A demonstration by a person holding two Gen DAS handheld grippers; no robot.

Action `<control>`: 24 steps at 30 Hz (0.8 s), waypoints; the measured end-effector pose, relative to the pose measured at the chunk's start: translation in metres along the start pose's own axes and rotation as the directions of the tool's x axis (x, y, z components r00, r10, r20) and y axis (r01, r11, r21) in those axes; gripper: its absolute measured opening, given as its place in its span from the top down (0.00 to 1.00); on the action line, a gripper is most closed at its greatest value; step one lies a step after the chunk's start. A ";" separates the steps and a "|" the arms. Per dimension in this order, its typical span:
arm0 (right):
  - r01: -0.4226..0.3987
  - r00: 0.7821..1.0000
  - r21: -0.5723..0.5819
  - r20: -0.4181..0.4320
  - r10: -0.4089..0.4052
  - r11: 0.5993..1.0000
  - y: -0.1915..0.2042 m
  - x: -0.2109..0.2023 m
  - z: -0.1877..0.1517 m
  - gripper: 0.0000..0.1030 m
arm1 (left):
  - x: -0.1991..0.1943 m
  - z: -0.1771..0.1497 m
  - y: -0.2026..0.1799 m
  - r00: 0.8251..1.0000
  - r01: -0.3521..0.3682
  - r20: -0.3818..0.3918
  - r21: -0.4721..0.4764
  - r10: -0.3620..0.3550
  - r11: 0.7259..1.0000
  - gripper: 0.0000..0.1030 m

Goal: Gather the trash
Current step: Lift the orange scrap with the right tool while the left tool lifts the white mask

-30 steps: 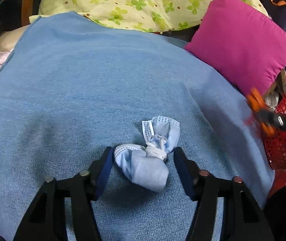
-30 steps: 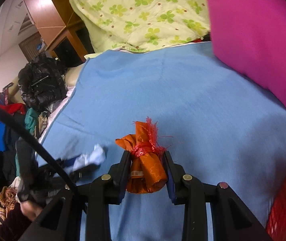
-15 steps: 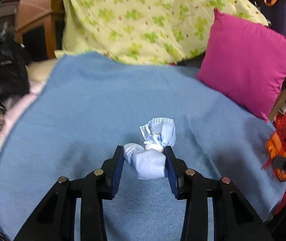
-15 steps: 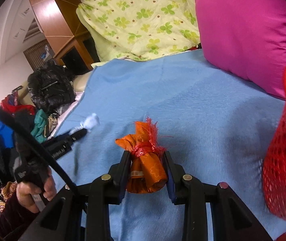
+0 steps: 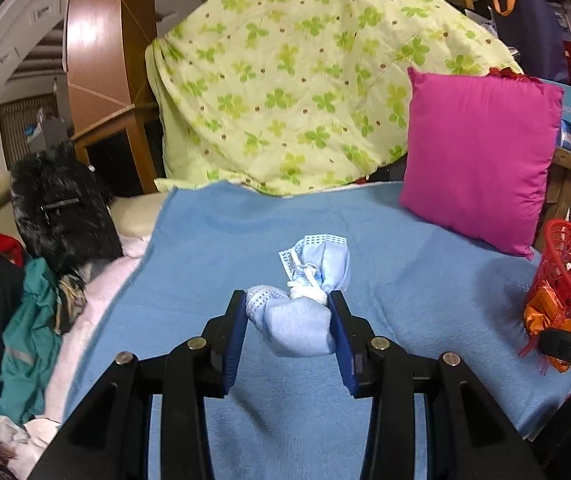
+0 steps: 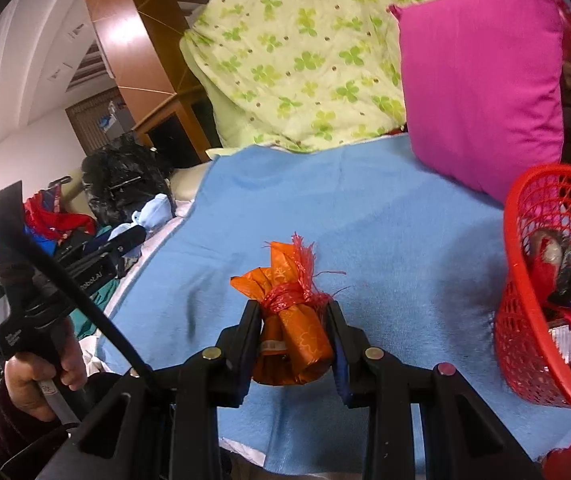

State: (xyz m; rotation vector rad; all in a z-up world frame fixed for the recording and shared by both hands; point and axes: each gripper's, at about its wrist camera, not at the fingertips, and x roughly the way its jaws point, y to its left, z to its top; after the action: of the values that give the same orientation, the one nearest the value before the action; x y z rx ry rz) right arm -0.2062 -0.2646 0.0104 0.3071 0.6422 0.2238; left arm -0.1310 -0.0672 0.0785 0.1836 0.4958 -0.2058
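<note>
A knotted light-blue face mask [image 5: 301, 316] hangs between the fingers of my left gripper [image 5: 287, 300], which is shut on it and holds it above the blue blanket [image 5: 405, 264]. My right gripper [image 6: 294, 308] is shut on an orange wrapper bundle [image 6: 291, 332] tied with red string. A red mesh basket [image 6: 525, 344] with several bits of trash inside stands close to the right of that bundle. In the left wrist view the basket [image 5: 565, 256] sits at the far right, with the orange bundle [image 5: 545, 316] in front of it. The left gripper's tip [image 6: 141, 224] with the mask shows at the left of the right wrist view.
A magenta cushion [image 5: 477, 160] leans at the back right of the bed, beside a green clover-print quilt [image 5: 305, 80]. Dark and coloured clothes [image 5: 45, 240] pile up off the bed's left edge. A person's hand [image 6: 37, 372] grips the left tool's handle.
The left gripper closed on the mask and lifted it off the blanket. The right gripper carried the orange bundle to the right, bringing the red basket close beside it.
</note>
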 end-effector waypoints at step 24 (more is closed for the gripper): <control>0.019 0.996 0.007 0.084 -0.019 1.000 0.007 -0.063 -0.002 0.67 | -0.059 0.012 -0.029 0.998 0.010 0.056 0.086 -0.015 0.996 0.59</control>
State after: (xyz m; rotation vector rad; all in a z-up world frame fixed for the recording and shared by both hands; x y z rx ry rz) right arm -0.2572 -0.2759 0.0461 0.3146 0.5630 0.1897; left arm -0.1830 -0.0886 0.1139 0.2577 0.4319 -0.2438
